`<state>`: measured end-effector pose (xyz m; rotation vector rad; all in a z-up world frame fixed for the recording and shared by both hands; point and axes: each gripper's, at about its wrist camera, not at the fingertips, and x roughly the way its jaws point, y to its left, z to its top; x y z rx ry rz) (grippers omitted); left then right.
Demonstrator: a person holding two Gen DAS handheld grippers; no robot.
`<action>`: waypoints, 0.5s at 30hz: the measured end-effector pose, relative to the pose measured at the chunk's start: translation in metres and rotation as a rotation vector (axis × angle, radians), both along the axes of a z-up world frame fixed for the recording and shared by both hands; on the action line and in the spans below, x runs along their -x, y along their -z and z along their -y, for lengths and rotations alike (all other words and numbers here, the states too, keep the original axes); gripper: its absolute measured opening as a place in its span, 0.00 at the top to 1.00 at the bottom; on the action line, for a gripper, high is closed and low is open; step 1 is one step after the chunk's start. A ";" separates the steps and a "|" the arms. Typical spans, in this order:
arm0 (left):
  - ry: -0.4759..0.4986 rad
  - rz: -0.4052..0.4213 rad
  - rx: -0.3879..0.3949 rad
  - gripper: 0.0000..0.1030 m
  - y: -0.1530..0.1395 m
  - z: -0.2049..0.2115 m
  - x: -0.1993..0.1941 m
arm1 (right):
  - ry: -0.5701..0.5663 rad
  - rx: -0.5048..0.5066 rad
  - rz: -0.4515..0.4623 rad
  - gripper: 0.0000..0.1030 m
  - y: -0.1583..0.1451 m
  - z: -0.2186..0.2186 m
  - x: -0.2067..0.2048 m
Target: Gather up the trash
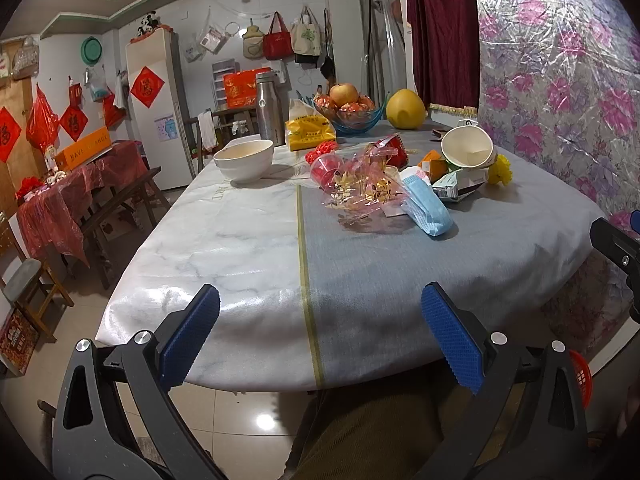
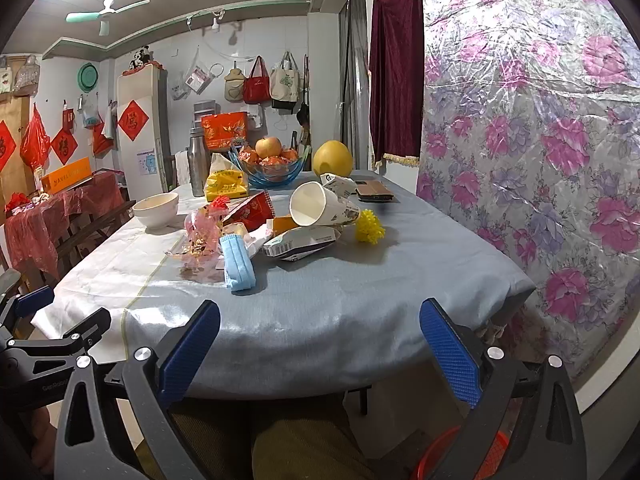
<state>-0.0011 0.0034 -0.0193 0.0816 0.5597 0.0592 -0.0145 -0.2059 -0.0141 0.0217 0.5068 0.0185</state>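
Note:
A heap of trash lies mid-table: a blue face mask, pink clear wrapping, a tipped white paper cup, a white packet, a red snack bag and a yellow flower. My left gripper is open and empty at the near table edge. My right gripper is open and empty, also at the near edge, short of the heap. A red basket sits on the floor at lower right.
A white bowl, steel flask, yellow tissue pack, blue fruit bowl, pomelo and phone stand farther back. A flowered plastic sheet hangs at right. A bench and red-covered side table stand at left.

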 end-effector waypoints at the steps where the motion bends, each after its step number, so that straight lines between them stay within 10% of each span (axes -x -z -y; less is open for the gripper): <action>1: 0.000 0.000 0.000 0.06 0.000 0.000 0.000 | 0.001 -0.002 -0.001 0.05 0.000 0.000 0.000; 15: -0.002 0.002 0.000 0.06 0.000 0.000 0.000 | -0.001 -0.006 -0.006 0.05 0.002 0.001 -0.001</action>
